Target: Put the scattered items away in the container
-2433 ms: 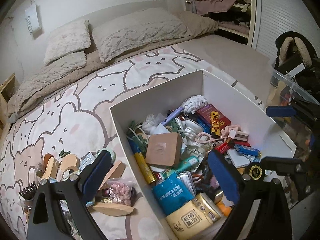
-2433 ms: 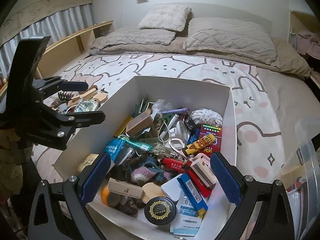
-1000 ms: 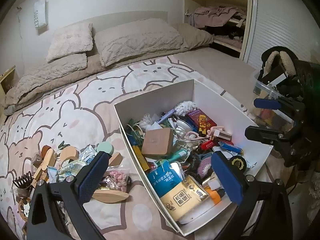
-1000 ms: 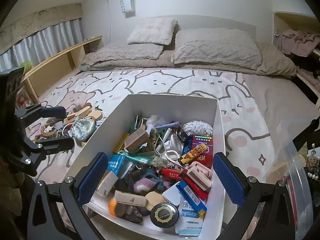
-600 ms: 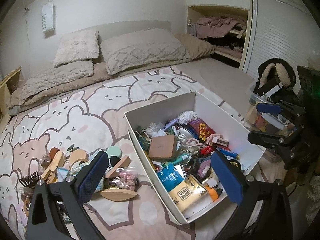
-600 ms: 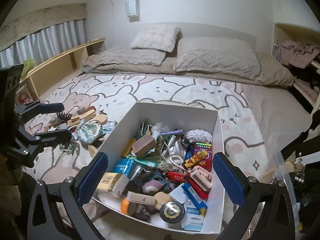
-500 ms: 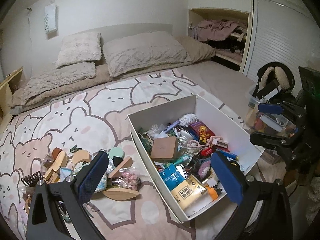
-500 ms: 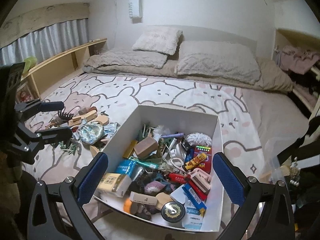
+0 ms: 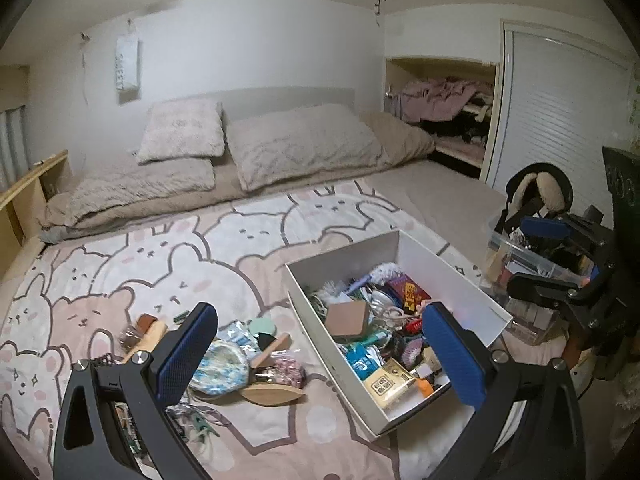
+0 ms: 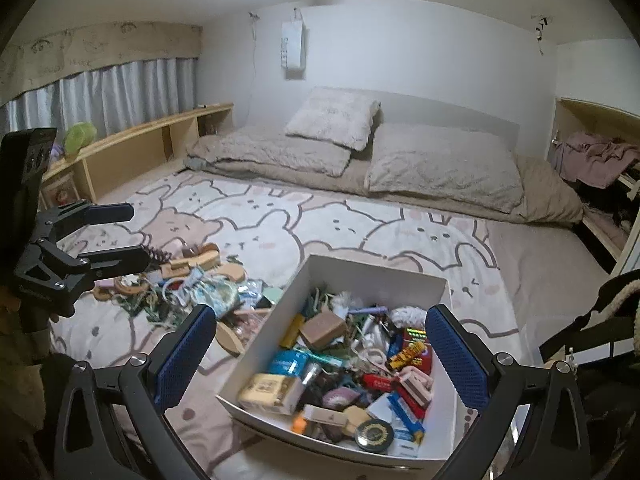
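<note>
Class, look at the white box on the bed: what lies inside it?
The white box holds a jumble: a brown block, a blue packet, a round black tin. Lower layers are covered.

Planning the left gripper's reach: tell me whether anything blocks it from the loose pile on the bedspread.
Nothing visible does. The left gripper is open and empty above the scattered pile, with only open air between; the white box sits off to its right.

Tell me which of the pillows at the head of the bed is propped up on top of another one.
The smaller square pillow. It leans on the flat folded one beneath it, while the wide pillow lies beside them directly on the bed.
</note>
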Demonstrator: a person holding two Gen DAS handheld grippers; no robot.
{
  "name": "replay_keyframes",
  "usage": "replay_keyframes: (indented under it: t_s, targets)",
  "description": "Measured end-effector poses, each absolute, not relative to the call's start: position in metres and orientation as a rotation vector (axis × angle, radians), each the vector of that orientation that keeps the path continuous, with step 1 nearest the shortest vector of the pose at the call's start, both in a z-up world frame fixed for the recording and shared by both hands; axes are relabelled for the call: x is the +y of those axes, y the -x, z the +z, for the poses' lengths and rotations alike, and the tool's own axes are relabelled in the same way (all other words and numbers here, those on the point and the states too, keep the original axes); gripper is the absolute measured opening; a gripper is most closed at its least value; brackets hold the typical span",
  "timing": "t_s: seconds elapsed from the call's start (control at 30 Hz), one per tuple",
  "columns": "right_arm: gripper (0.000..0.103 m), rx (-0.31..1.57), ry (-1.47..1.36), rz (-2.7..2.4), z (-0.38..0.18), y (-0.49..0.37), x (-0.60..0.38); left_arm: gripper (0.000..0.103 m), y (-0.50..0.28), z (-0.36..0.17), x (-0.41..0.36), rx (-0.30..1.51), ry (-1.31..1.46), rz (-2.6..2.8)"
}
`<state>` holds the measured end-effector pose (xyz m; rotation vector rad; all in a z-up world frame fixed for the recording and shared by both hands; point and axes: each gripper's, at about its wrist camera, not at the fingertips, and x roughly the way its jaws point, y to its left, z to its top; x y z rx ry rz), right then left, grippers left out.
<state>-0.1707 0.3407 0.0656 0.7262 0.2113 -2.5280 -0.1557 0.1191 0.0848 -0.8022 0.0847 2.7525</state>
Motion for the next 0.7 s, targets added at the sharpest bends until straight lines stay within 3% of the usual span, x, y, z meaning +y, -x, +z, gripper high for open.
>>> replay_keyframes:
  t_s: [0.7]
  targets:
    - [0.103,0.115,-0.608,-2.508,0.09,0.147,0.275,0.103,0.109,0.115,0.02,0.041,0.691,2.916]
